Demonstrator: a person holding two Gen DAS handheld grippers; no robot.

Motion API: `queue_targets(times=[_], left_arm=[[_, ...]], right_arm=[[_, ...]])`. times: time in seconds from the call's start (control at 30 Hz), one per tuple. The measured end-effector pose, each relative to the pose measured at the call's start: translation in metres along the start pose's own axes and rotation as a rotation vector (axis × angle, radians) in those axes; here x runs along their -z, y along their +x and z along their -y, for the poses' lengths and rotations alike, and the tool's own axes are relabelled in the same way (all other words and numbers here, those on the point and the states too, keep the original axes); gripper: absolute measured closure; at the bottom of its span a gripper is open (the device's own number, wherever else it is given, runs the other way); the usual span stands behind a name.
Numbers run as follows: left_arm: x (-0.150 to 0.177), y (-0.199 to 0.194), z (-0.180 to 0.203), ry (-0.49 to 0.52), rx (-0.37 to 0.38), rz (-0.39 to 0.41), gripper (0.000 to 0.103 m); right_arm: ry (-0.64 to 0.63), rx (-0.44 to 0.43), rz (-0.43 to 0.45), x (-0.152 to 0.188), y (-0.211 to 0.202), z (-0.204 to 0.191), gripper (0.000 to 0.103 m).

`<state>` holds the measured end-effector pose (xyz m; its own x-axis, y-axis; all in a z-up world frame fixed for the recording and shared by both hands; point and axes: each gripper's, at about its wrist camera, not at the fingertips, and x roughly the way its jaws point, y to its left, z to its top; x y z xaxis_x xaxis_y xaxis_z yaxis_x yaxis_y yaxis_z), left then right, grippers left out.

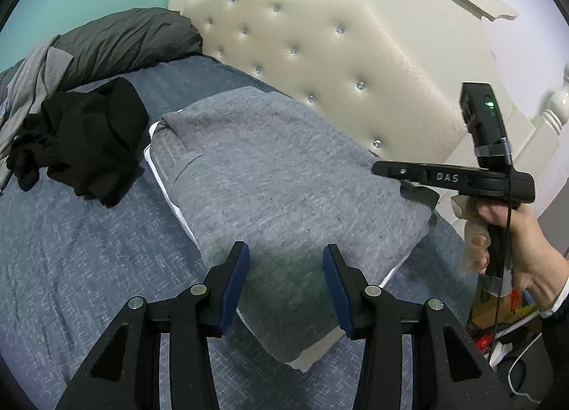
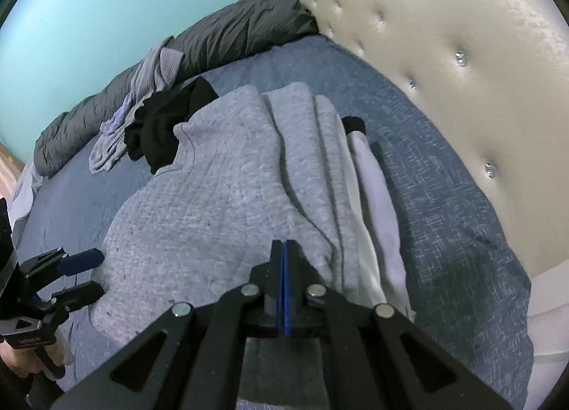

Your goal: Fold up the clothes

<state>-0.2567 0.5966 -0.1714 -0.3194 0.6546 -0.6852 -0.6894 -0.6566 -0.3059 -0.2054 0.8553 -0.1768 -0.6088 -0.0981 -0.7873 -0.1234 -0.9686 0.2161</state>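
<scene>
Two grippers frame one grey sweatshirt [image 1: 284, 175], which serves as the landmark for every position given below. Nearest me, my left gripper [image 1: 284, 289] stands partly open, its blue pads [image 1: 233, 289] straddling the sweatshirt's near edge with nothing pinched between them; whether the pads rest on the cloth cannot be told. My right gripper [image 2: 284, 289] is fully closed, pad against pad, hovering over the sweatshirt's right-hand pleats and holding no fabric that I can see. The sweatshirt itself lies on the blue bedspread [image 1: 71, 267], already doubled lengthwise, with a white lining [image 2: 373, 196] showing along its right flank and a black cuff [image 2: 354, 123] at its far end.

Risks, as I judge them: a closed right gripper drawn across the stacked pleats could drag them apart and undo the fold. A left gripper closing at this edge might catch only the top layer, or take up the bedspread beneath, so the next fold would come out skewed. The sweatshirt's right flank lies near the bed's edge, so a hard pull that way could slide it off.

Just beyond the sweatshirt's far left corner sits a black garment [image 1: 81, 139], crumpled and unfolded; a careless sweep could tangle the two. Behind that lies a light grey garment [image 2: 142, 115], then a dark duvet [image 1: 121, 40], and to the sweatshirt's far right the tufted headboard [image 1: 320, 54].
</scene>
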Motion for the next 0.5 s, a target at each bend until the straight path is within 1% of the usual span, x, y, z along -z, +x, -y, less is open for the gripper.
queue_targets(times=[0.1,0.27,0.3,0.37,0.4,0.47,0.5], left_arm=[[0.001,-0.003,0.0,0.0,-0.003,-0.001,0.056],[0.001,-0.006,0.001,-0.011,0.001,0.003,0.056],[0.002,-0.007,0.002,-0.012,0.0,0.003,0.056],[0.002,-0.008,0.004,-0.012,-0.002,0.004,0.056],[0.003,-0.008,0.005,-0.011,-0.003,0.004,0.056],[0.002,-0.009,0.005,-0.01,-0.007,0.003,0.056],[0.002,-0.009,0.005,-0.01,-0.009,0.003,0.056]], right_arm=[[0.019,0.024,0.057,-0.001,-0.015,0.0,0.103],[0.038,-0.04,0.137,0.016,-0.051,-0.004,0.103],[0.048,-0.053,0.137,0.019,-0.054,-0.003,0.103],[0.079,-0.073,0.104,0.028,-0.054,0.001,0.101],[0.097,-0.076,0.101,0.031,-0.054,0.003,0.1],[0.157,-0.063,0.109,0.038,-0.054,0.013,0.094],[0.201,-0.083,0.112,0.042,-0.054,0.02,0.086]])
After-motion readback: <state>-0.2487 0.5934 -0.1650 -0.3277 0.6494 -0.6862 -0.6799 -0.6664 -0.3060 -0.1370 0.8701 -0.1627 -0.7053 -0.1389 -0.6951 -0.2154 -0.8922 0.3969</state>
